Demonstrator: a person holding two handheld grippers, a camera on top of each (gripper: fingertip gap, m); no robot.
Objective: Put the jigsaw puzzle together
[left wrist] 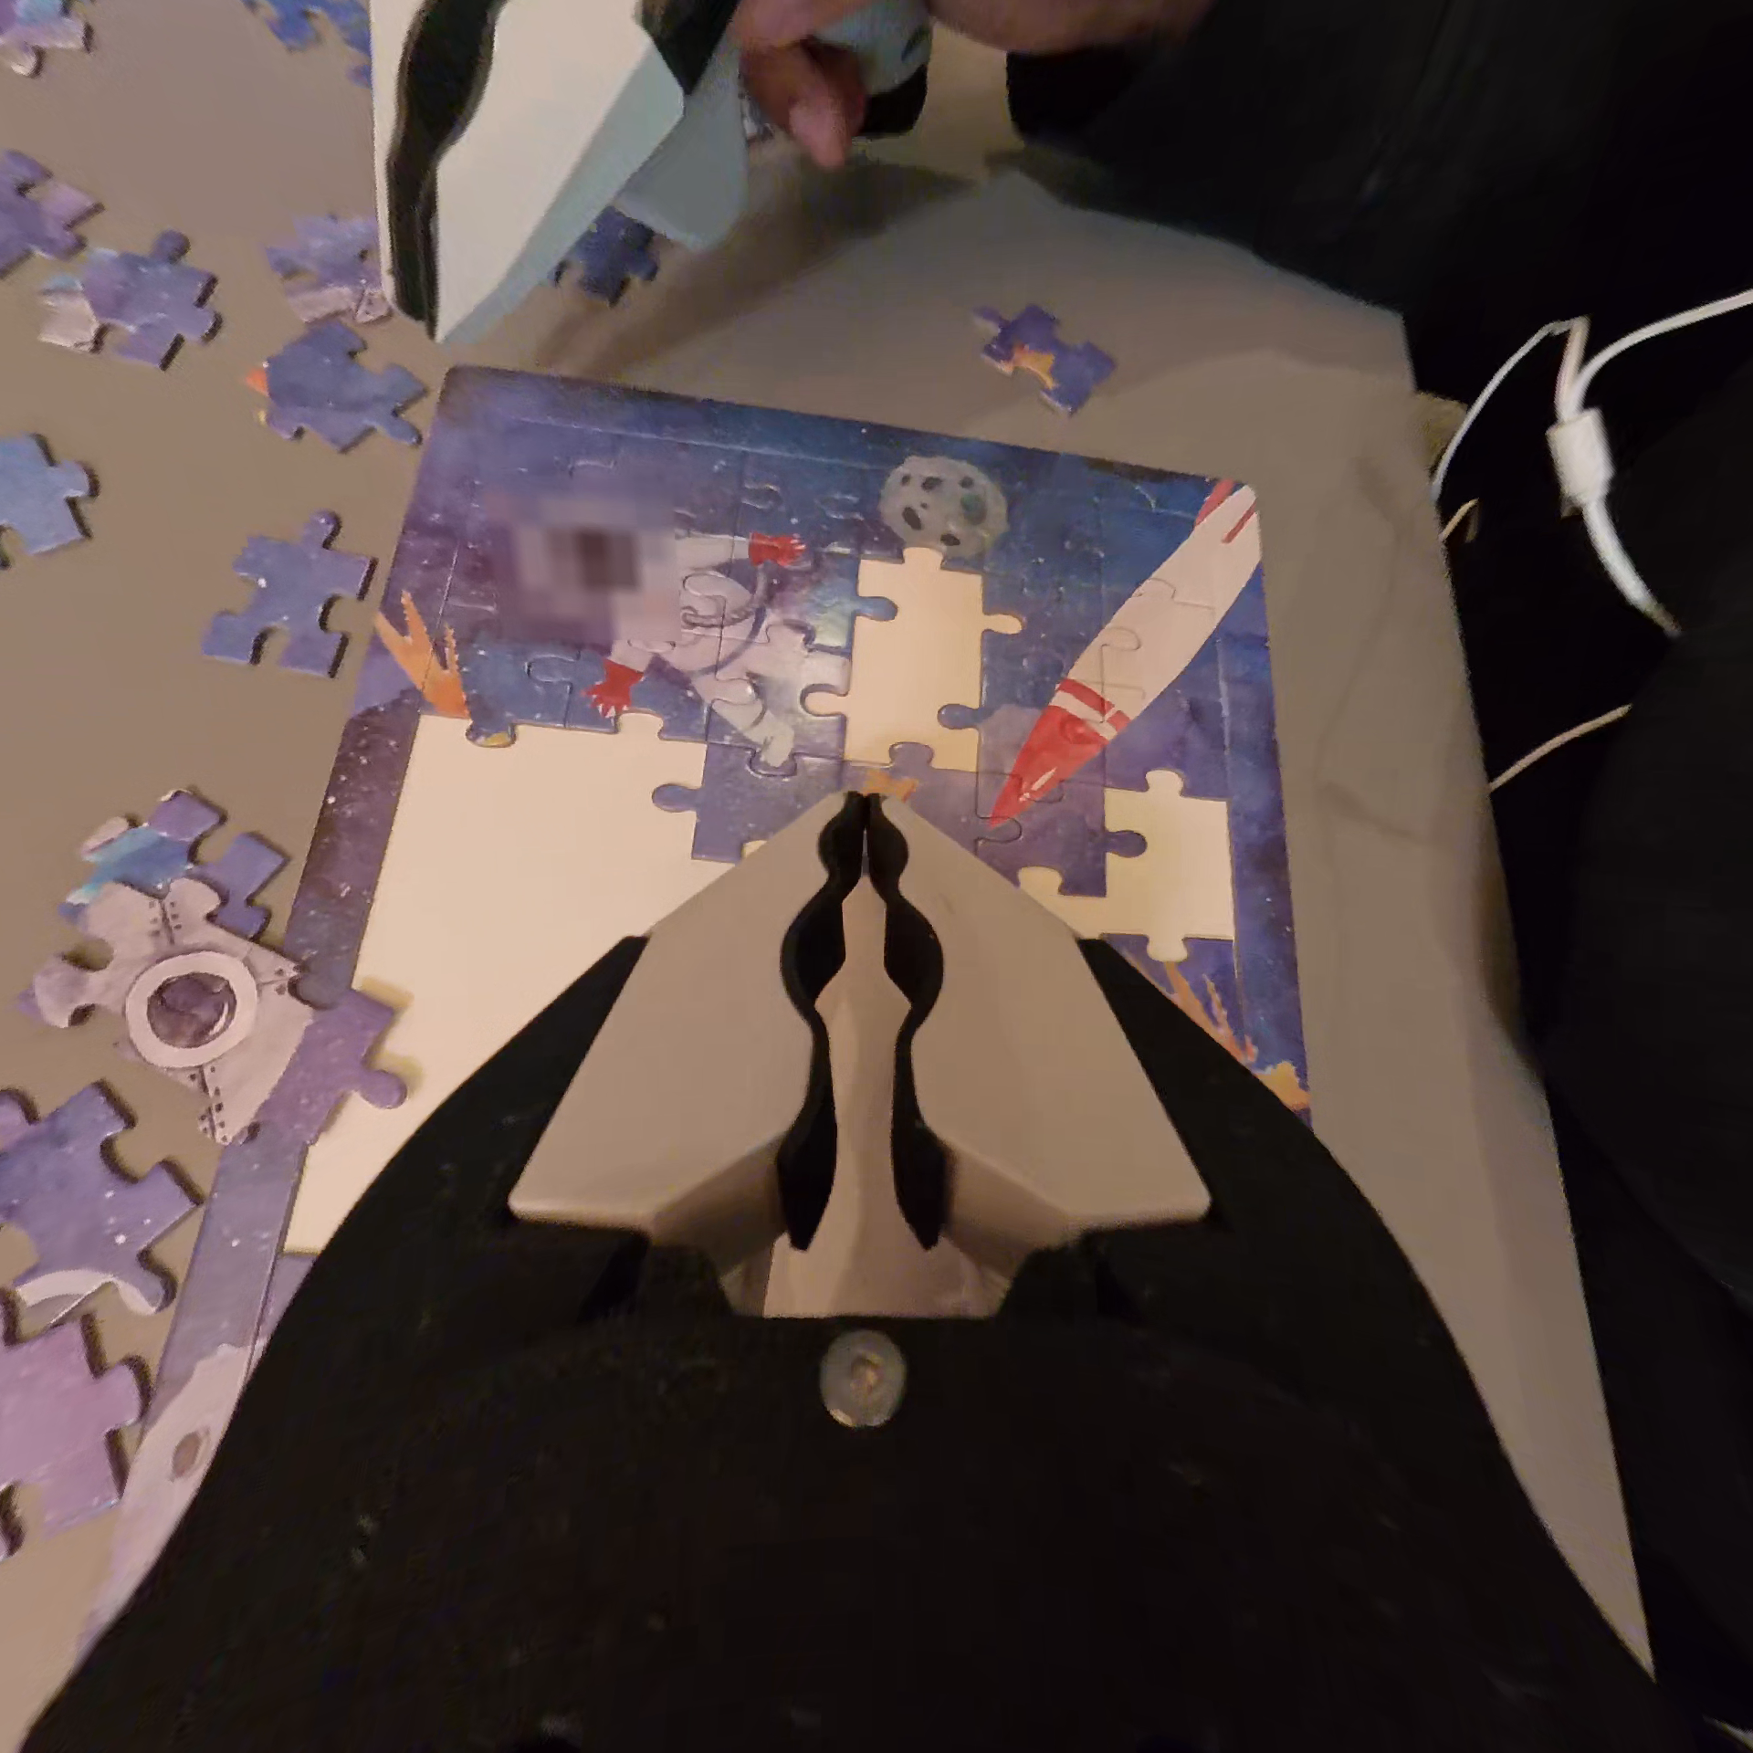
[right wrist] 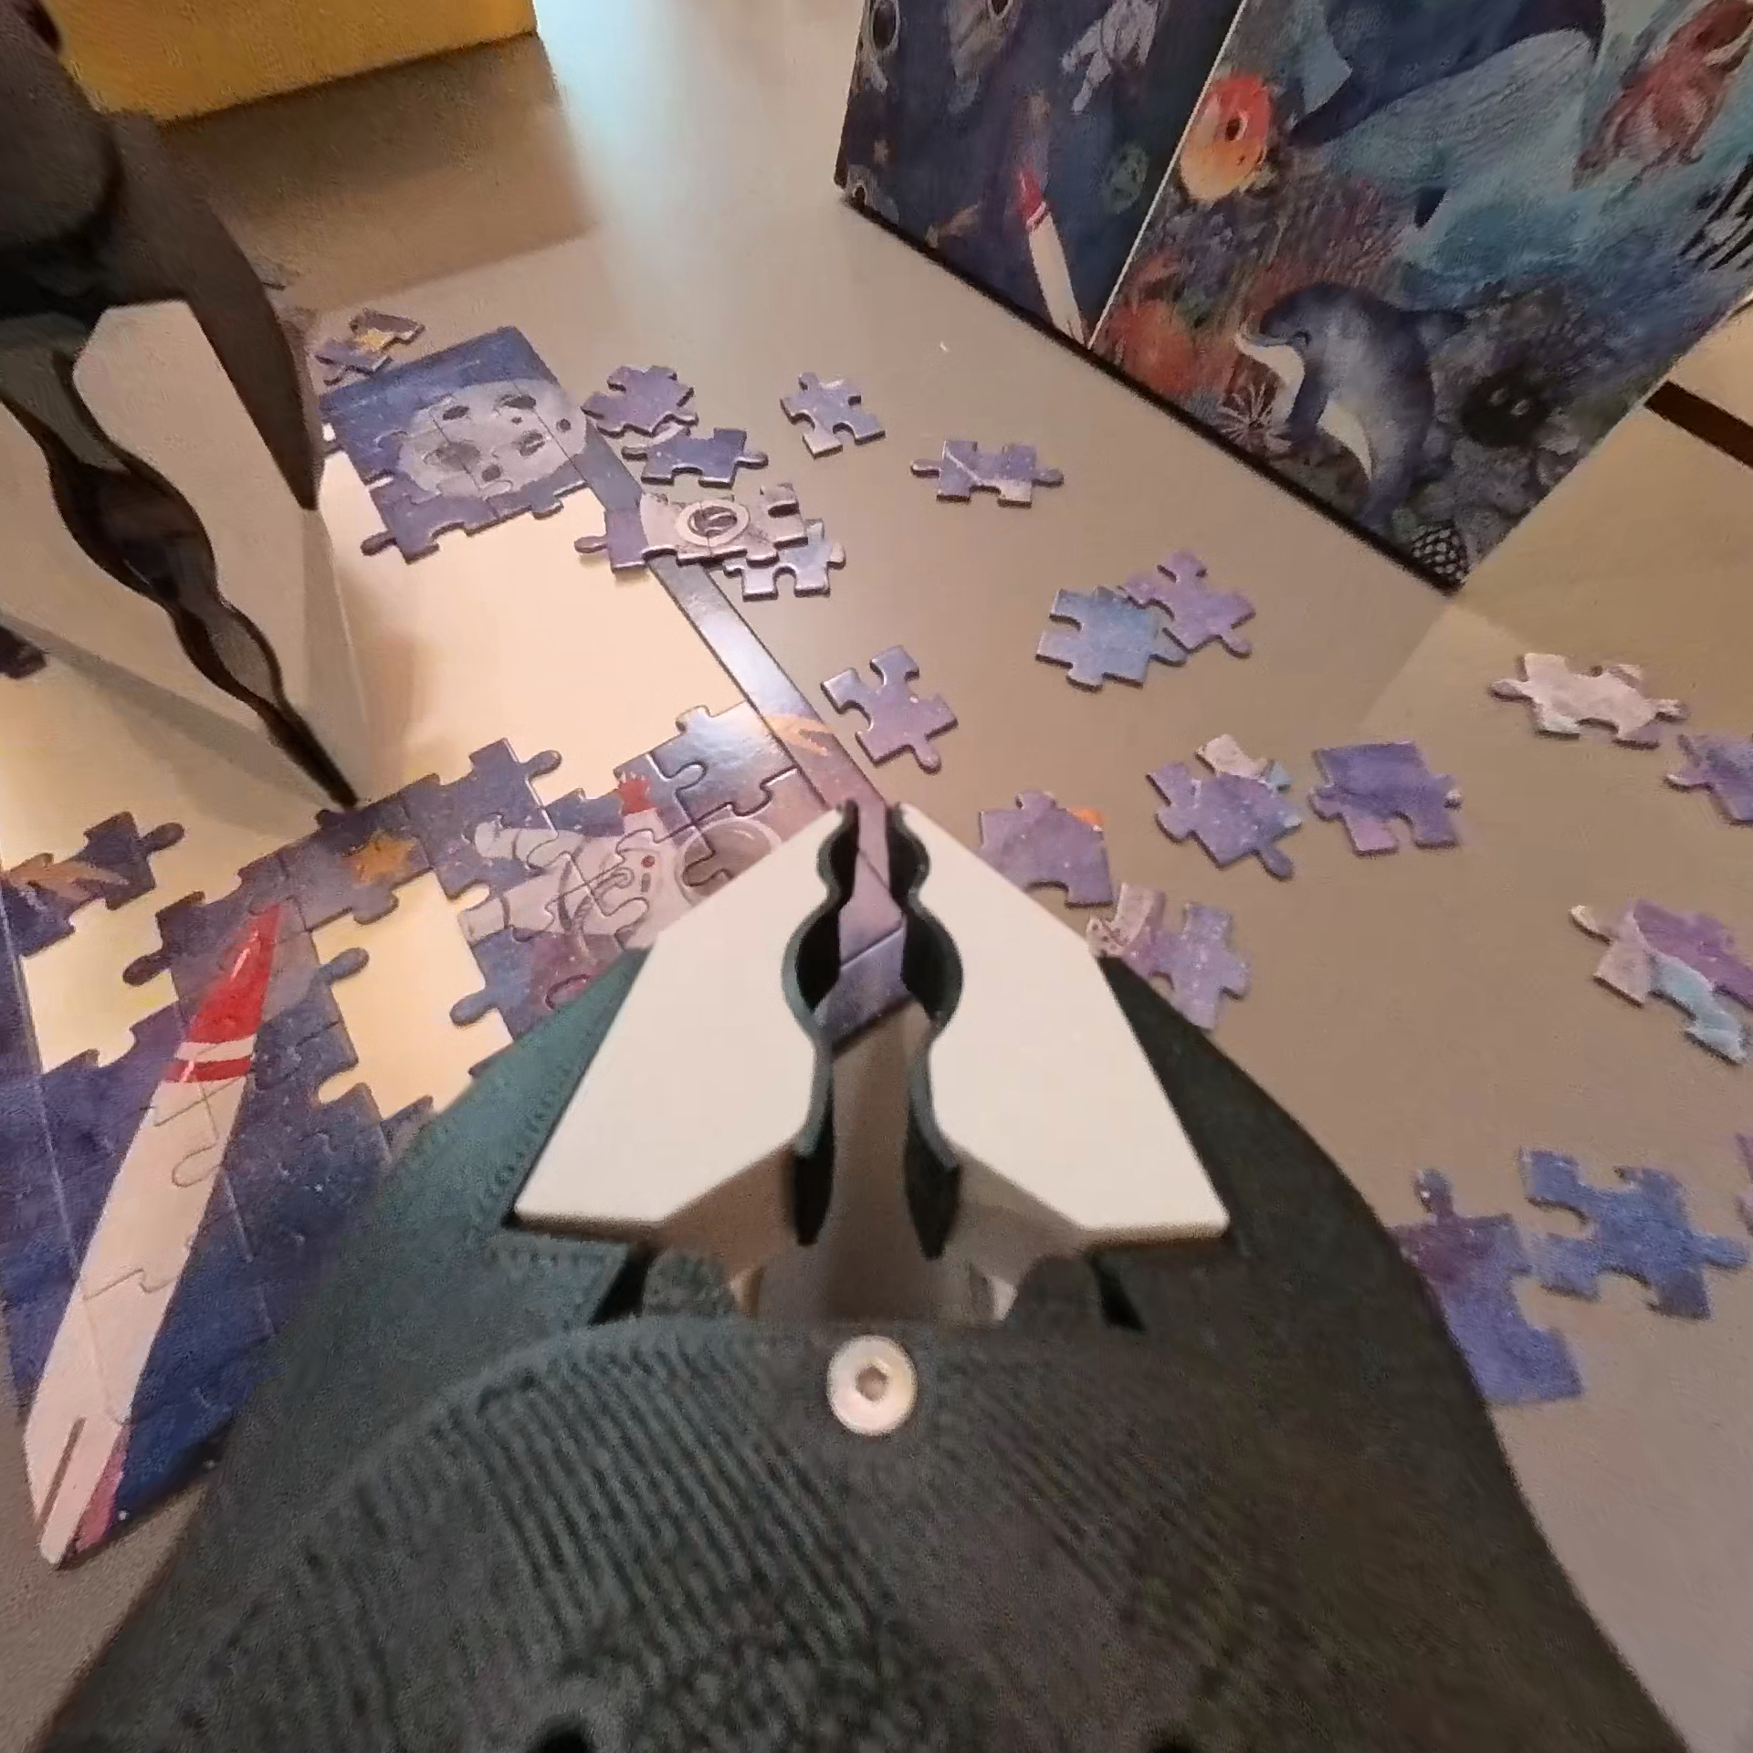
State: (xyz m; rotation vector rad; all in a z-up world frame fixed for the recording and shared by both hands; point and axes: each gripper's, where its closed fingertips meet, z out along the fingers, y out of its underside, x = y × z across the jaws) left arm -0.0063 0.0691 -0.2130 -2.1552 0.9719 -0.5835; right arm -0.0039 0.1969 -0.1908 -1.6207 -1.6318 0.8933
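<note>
- Left gripper: nearest the lens, fingertips together with nothing between them, tips resting on a placed piece with an orange star in the puzzle tray.
- Right gripper: fingers a slit apart, clamping nothing, over the tray's far border strip.
- Loose puzzle pieces lie scattered right of the tray; picture box far right.
- Pieces look like thin, light, stiff card lying flat; likely best pinched across an edge or knob.

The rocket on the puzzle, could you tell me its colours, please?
White with red stripes and nose, clearest in the left wrist view.
</note>
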